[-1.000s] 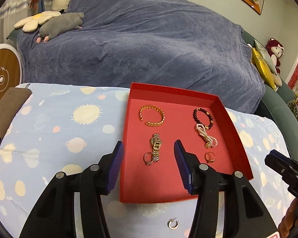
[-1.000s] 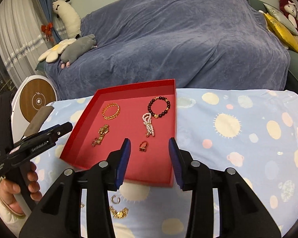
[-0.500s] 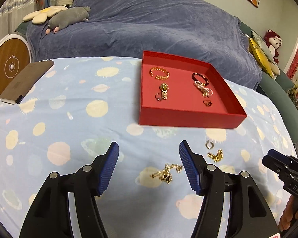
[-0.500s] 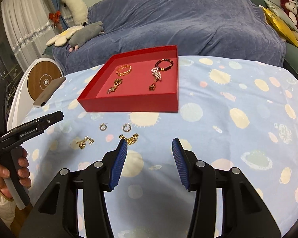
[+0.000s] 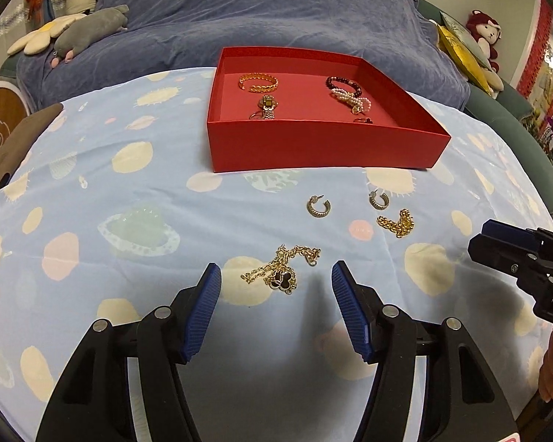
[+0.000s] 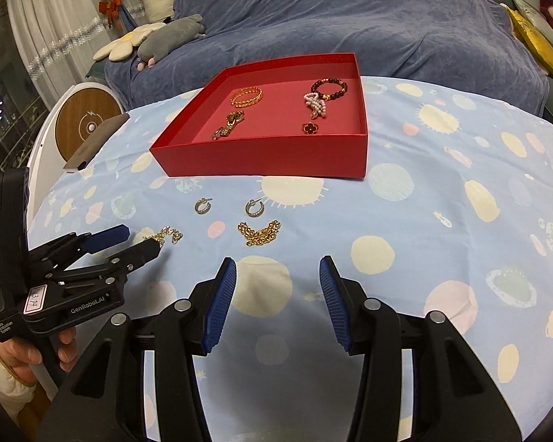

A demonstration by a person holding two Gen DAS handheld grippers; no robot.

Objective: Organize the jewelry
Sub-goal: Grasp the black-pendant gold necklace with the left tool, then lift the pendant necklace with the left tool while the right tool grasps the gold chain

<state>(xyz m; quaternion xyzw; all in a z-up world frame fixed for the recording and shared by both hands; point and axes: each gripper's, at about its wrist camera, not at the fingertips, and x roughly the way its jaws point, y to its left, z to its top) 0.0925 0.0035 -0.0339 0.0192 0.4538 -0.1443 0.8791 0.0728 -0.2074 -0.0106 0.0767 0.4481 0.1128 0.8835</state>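
A red tray on the dotted blue cloth holds a gold bangle, a watch, a dark bead bracelet and a pearl bracelet. In front of it on the cloth lie two hoop earrings, a gold chain bracelet and a gold necklace with a black clover pendant. My left gripper is open low over the necklace, which lies between its fingertips untouched. My right gripper is open and empty, just short of the chain bracelet.
A brown phone-like slab lies at the cloth's left edge beside a round wood-topped device. A sofa under a blue cover with plush toys stands behind. A person's hand holds the left gripper.
Both grippers have drawn back from over the tray and sunk toward the cloth. The loose pieces have come into view, and the necklace now lies between the left fingertips.
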